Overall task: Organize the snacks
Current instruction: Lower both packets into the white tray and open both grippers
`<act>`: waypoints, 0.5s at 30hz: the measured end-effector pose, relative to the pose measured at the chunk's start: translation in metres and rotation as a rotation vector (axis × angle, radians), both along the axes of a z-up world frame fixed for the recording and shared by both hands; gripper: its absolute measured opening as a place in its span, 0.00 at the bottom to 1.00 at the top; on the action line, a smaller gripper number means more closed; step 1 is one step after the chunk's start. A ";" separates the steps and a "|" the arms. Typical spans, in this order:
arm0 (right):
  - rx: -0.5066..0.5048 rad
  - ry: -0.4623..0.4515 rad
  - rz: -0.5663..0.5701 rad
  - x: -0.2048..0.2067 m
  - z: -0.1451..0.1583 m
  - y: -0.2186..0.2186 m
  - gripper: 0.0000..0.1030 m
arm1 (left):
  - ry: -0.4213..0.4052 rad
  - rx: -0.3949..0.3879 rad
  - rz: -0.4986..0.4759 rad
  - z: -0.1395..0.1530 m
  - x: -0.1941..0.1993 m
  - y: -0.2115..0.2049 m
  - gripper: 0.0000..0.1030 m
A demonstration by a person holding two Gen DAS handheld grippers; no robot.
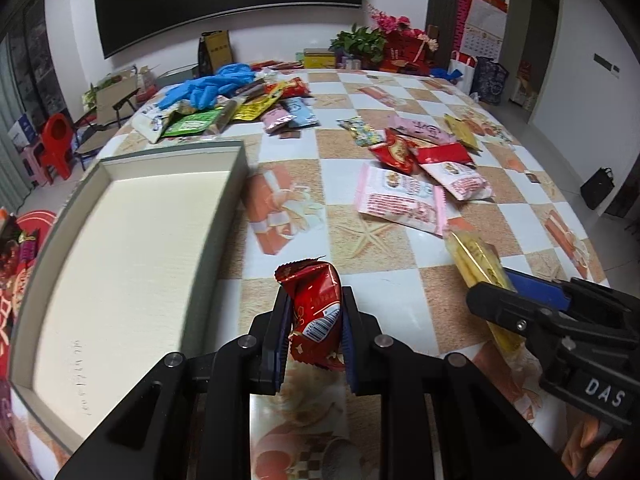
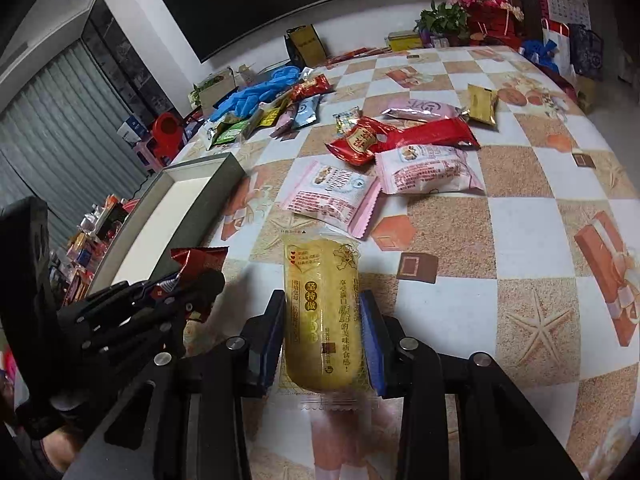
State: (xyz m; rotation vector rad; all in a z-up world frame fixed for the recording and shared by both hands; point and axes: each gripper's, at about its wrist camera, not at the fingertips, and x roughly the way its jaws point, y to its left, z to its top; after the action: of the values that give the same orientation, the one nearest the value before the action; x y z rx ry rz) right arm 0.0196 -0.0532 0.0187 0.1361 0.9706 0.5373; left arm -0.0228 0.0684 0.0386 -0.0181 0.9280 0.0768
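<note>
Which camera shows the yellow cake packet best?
The right wrist view: the yellow plastic-wrapped cake packet faces the lens, print readable, clamped in the right tool. The left wrist view shows that packet only edge-on, partly hidden.

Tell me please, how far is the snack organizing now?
Done: nothing yet; the shallow grey box with cream inside holds no snacks. In hand: the left gripper clamps a red foil snack packet, and the right gripper clamps a yellow clear-wrapped cake. Left: the pink and red packets and the mixed heap by the blue gloves lie on the checkered table.
</note>
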 end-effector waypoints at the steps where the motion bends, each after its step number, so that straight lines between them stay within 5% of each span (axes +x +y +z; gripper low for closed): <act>1: -0.005 -0.003 0.008 -0.001 0.002 0.003 0.36 | 0.001 0.013 0.006 0.002 0.000 0.002 0.24; 15: -0.051 -0.048 0.180 -0.010 0.029 0.074 0.36 | 0.029 0.023 0.157 0.019 -0.012 0.062 0.24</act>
State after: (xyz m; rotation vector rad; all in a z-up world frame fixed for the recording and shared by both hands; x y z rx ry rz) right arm 0.0095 0.0206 0.0474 -0.0101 0.9539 0.6771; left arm -0.0344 0.1306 0.0580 -0.0684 0.9536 0.2336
